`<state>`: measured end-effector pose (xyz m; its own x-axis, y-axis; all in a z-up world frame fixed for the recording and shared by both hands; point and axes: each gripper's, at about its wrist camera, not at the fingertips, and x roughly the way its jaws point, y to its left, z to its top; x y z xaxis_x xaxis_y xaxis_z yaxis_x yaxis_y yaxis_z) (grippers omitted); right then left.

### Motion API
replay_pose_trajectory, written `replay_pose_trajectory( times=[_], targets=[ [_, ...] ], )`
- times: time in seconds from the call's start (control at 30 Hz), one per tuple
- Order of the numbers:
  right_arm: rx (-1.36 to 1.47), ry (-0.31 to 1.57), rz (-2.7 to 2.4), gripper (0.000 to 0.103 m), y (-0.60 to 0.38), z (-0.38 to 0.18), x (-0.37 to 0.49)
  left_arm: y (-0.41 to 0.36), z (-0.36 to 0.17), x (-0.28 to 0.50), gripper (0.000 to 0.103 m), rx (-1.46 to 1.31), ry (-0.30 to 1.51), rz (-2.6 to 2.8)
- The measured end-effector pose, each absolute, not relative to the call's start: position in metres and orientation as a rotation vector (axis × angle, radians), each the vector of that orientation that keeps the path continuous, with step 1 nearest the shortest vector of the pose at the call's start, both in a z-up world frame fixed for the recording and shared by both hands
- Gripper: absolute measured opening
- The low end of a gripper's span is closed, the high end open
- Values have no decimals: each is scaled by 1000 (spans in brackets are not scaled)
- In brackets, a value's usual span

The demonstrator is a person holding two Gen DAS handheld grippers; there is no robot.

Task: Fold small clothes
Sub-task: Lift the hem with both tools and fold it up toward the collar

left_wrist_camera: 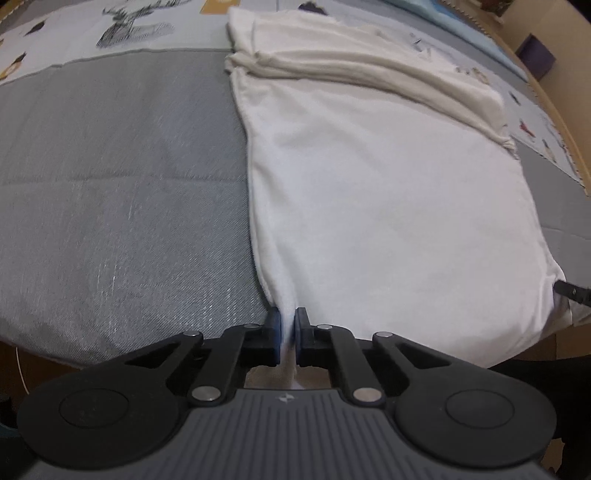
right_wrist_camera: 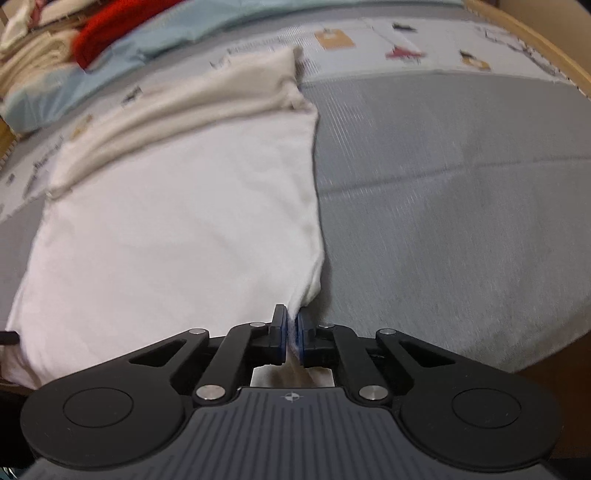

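Note:
A white garment (left_wrist_camera: 388, 206) lies flat on the grey bed cover (left_wrist_camera: 122, 206), with a bunched, rolled fold (left_wrist_camera: 369, 70) across its far end. My left gripper (left_wrist_camera: 287, 325) is shut on the garment's near left corner, white cloth pinched between its blue pads. In the right wrist view the same white garment (right_wrist_camera: 177, 229) spreads out to the left, and my right gripper (right_wrist_camera: 292, 325) is shut on its near right corner. The tip of the right gripper (left_wrist_camera: 572, 291) peeks in at the right edge of the left wrist view.
The patterned sheet (left_wrist_camera: 122, 33) with a deer print covers the far part of the bed. A pale blue cloth (right_wrist_camera: 122, 62), a red garment (right_wrist_camera: 118, 26) and cream folded clothes (right_wrist_camera: 26, 62) lie at the far left. A wooden bed edge (right_wrist_camera: 546, 40) runs along the right.

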<state>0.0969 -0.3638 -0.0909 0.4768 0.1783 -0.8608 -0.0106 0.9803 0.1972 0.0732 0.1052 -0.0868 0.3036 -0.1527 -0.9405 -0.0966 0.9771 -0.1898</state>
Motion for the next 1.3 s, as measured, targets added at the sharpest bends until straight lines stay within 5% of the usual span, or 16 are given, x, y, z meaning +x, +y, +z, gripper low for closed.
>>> replay_pose_trajectory(
  times=[0.8, 1.0, 1.3],
  targets=[
    [516, 455, 199, 3, -440, 67, -6, 119, 87, -34, 5, -506, 692, -212],
    [516, 418, 155, 3, -449, 72, -1, 120, 103, -29, 5, -483, 709, -178],
    [235, 591, 102, 2, -397, 47, 127, 143, 37, 99, 5, -402, 931, -68]
  ],
)
